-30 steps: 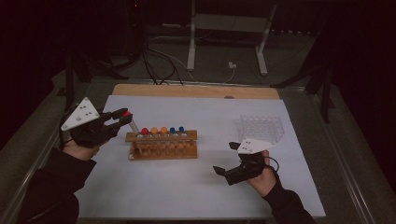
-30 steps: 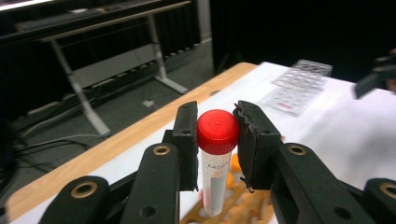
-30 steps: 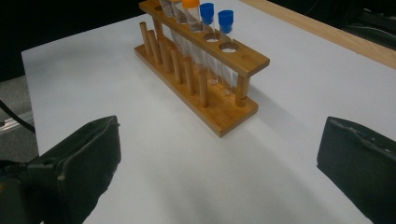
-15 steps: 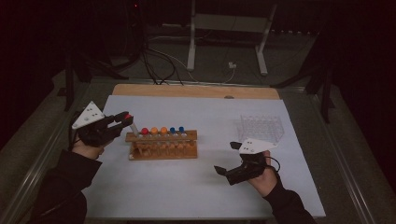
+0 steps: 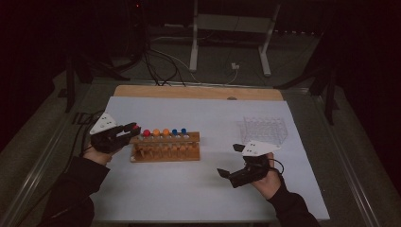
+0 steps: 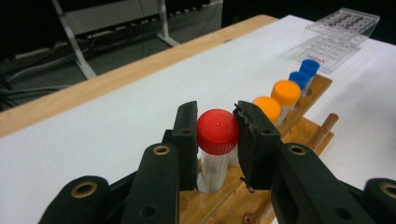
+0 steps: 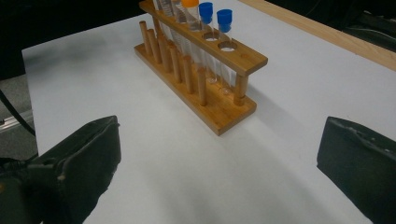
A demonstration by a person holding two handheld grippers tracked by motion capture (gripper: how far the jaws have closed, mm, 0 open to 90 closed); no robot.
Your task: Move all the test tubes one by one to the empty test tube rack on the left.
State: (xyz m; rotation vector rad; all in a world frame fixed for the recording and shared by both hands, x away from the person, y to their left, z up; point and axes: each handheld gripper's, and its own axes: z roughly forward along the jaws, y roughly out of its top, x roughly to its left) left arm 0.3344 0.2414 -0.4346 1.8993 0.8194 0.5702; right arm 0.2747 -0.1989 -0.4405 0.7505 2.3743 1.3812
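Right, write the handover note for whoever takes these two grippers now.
Left gripper: shut on the red-capped tube, which stands in the end hole of the wooden rack.
Right gripper: open, holding nothing, apart from the rack's other end.
Rack: one more red cap, two orange-capped tubes, two blue-capped tubes. Clear plastic rack sits beyond the right gripper.
Done: grip taken.
Left: probably lift the tube out; destination unclear.

The left gripper (image 5: 134, 129) holds a red-capped tube (image 5: 136, 127) at the wooden rack's (image 5: 165, 151) left end.

Black claws (image 6: 217, 140) with brass rivets, dark sleeves (image 5: 71, 189).
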